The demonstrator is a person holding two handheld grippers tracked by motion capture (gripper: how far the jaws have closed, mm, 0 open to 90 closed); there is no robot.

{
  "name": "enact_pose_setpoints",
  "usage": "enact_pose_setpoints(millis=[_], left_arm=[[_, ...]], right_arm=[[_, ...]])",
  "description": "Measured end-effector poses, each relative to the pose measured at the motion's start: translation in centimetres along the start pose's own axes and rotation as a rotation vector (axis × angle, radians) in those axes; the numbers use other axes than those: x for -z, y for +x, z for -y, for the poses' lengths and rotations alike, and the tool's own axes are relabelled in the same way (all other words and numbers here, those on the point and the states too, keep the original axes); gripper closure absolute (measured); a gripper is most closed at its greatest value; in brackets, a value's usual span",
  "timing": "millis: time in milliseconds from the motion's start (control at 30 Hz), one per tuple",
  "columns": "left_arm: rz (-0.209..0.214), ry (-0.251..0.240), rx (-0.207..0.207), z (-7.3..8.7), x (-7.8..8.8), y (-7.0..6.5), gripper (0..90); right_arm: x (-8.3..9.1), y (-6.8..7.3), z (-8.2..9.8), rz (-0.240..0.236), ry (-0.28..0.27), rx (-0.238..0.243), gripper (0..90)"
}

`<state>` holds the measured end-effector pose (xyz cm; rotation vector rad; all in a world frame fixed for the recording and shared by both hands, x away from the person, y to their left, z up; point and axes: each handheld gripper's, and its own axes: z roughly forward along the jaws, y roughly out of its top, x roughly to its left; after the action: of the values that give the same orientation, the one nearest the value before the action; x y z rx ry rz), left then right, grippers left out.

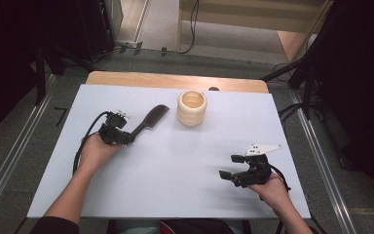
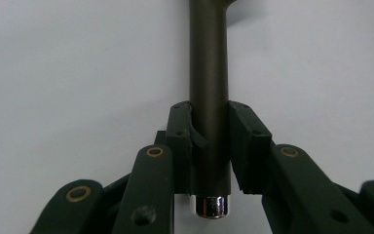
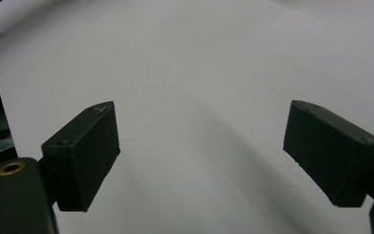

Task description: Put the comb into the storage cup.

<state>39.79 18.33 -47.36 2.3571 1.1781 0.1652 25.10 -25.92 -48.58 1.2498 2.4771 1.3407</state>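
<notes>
A dark comb [image 1: 148, 119] lies on the white tabletop [image 1: 175, 190] at the left, its toothed end pointing toward the far right. My left gripper [image 1: 129, 136] is shut on the end of the handle. In the left gripper view the round handle [image 2: 208, 73] runs straight up between the two pads, which press on both its sides, and its silver end cap [image 2: 213, 206] sticks out below them. My right gripper [image 1: 228, 166] rests low over the table at the front right, open and pointing left. Its pads [image 3: 83, 156] stand wide apart with bare table between them.
A cream ribbed cup [image 1: 192, 108] stands upright at the far middle of the table, just right of the comb's head. A wooden strip [image 1: 175, 80] borders the far edge. Cables and dark stands lie on the floor around the table.
</notes>
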Motion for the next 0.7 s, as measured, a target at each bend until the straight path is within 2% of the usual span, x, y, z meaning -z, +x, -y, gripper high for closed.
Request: enact_pose_setpoints(millis=[133, 267, 367, 700], left_arm=[[0.047, -0.066, 0.045, 0.2, 1.3, 0.4, 72.8], [0.116, -0.126, 0.084, 0.4, 2.5, 0.7, 72.8], [0.134, -0.164, 0.097, 0.6, 3.2, 0.6, 72.7], [0.204, -0.240, 0.138, 1.1, 4.3, 0.1, 72.7]], right_arm=[[0.0, 0.0, 0.0, -0.001, -0.003, -0.001, 11.5], [0.0, 0.1, -0.1, -0.005, -0.007, 0.006, 11.5], [0.0, 0.1, -0.1, -0.005, -0.010, 0.008, 11.5], [-0.1, 0.4, -0.2, -0.023, -0.025, -0.003, 13.0]])
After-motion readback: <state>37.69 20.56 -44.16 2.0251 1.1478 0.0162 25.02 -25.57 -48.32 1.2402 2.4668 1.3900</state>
